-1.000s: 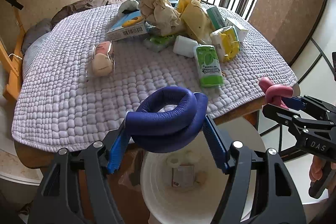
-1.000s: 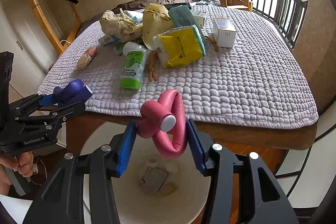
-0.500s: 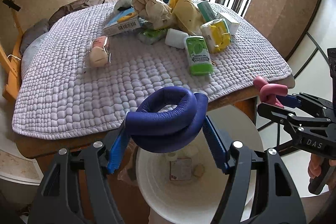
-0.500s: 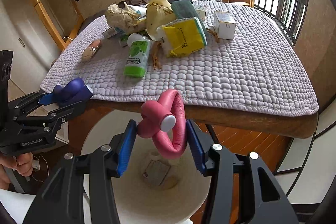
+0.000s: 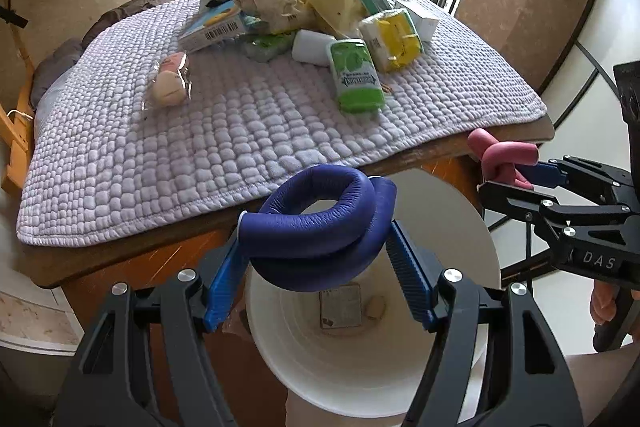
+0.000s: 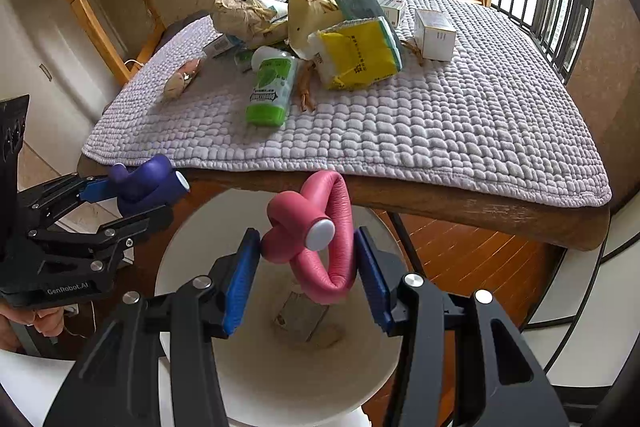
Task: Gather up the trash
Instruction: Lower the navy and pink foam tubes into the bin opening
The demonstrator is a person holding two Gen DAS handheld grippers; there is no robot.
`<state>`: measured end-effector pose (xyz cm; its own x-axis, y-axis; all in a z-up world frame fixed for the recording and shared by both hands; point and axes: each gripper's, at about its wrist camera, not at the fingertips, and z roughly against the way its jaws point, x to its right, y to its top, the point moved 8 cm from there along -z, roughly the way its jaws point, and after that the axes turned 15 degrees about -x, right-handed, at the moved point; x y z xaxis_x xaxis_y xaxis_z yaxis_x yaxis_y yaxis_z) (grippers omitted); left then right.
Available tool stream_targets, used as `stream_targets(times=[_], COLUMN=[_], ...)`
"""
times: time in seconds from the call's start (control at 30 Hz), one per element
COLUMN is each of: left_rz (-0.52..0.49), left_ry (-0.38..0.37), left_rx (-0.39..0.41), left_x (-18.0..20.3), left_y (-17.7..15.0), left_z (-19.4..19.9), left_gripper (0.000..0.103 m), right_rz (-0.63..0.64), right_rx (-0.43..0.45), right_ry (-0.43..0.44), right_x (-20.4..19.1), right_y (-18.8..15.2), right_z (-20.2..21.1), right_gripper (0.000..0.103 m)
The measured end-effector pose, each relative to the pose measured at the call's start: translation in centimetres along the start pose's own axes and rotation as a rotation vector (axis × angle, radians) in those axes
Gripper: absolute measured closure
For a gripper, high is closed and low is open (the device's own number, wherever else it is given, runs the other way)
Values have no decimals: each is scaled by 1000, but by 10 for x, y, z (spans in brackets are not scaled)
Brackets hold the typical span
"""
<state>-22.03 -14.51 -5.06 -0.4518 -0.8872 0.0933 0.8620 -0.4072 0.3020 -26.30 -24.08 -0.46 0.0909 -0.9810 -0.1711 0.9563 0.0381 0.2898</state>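
Both grippers have drawn back from the table: left gripper clamps the blue knotted tube, right gripper clamps the pink knotted tube, both above the white bin.

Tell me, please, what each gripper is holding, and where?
Left gripper: knotted blue foam tube, pinched at its sides. Right gripper: knotted pink foam tube, likewise.

Black hand-held gripper frames, blue ribbed pads, silver screws, white "DAS" marking
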Motion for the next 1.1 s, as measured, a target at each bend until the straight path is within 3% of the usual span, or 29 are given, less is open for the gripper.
stream_targets(times=[1.1], left_rz=[-40], left_ry=[22], left_rx=[-88], left_x=[7], left_y=[-18], left_z=[-34], left_gripper=[33], right_rz=[4], right_rx=[-86], right_ry=[16], right_x=[-7], right_y=[-8], right_z=[-35], right_gripper=[55])
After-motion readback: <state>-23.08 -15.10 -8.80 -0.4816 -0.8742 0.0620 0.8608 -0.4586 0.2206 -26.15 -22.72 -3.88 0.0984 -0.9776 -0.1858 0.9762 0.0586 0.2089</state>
